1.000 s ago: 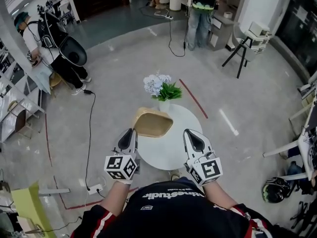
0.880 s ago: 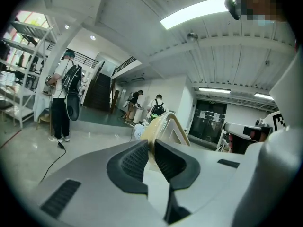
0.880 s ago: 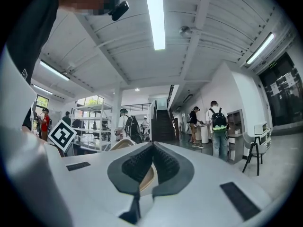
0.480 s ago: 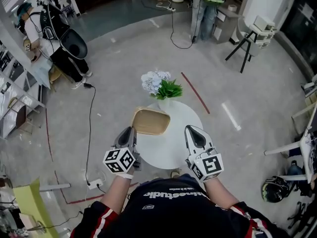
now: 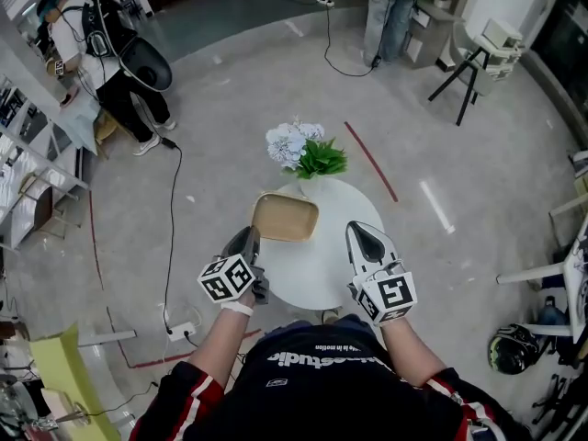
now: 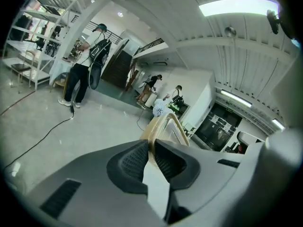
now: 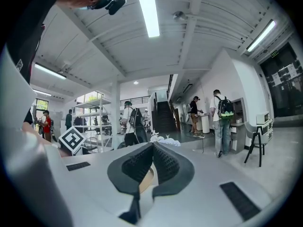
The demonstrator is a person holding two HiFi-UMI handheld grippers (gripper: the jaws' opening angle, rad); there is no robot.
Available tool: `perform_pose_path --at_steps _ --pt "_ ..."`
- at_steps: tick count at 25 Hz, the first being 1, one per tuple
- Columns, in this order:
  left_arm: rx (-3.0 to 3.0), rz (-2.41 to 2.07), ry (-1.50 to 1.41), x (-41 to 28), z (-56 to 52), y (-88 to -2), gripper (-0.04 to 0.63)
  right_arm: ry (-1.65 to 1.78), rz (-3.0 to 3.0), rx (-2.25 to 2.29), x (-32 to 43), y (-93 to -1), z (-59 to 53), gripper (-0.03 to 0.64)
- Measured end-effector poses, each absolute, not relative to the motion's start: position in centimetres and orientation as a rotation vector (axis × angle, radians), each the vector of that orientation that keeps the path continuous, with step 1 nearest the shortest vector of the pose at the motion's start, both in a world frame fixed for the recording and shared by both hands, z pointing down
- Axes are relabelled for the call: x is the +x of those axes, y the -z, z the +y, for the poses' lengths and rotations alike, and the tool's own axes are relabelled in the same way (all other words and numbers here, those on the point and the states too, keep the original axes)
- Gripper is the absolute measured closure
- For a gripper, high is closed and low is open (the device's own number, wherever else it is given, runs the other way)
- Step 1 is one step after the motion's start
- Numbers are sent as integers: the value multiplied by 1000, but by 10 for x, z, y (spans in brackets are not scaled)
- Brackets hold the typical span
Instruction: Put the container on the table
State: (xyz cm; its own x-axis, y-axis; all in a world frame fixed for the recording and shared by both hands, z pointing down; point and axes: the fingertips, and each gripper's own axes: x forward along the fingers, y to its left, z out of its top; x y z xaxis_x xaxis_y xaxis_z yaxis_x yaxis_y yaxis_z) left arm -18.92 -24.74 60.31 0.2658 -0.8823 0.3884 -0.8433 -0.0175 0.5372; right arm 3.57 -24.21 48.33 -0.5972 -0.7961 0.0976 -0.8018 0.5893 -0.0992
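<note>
Left gripper (image 5: 246,237): the jaws stand nearly together, clamped on the thin rim of the container (image 5: 285,217) at its near-left edge. In the left gripper view (image 6: 152,148) the rim runs straight between the two pads.
Right gripper (image 5: 363,235): the jaws are pressed together with nothing between them (image 7: 152,148). It hangs over the near-right part of the table, apart from the container.
Container place: over the far-left part of the round table (image 5: 322,274), just near of the flowers (image 5: 289,143). Whether its base touches the tabletop cannot be told.
Container make: a shallow tan tray, wood-coloured, rectangular with rounded corners and a thin raised rim (image 6: 163,126). Its surface is smooth and matt.
Table make: a round, plain white, smooth top.
Jaw pads: dark grey with a fine ribbed texture, set in smooth light grey shells that taper to a point.
Marker cubes: each gripper carries a white cube with black square patterns, left (image 5: 227,278) and right (image 5: 386,297), at its near end.
Flowers: pale bluish-white blooms with bright green leaves (image 5: 322,162), at the far edge of the table.
Floor (image 5: 230,108): grey and glossy, with a black cable (image 5: 171,219) on the left and a red tape line (image 5: 371,162) on the right.
</note>
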Motion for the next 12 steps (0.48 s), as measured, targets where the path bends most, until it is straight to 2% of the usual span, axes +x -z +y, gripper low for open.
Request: perform_pose_path --at_steps 12 --pt "1672 -1520 22 -198 -271 -685 540 -247 -2720 1442 37 -502 -277 601"
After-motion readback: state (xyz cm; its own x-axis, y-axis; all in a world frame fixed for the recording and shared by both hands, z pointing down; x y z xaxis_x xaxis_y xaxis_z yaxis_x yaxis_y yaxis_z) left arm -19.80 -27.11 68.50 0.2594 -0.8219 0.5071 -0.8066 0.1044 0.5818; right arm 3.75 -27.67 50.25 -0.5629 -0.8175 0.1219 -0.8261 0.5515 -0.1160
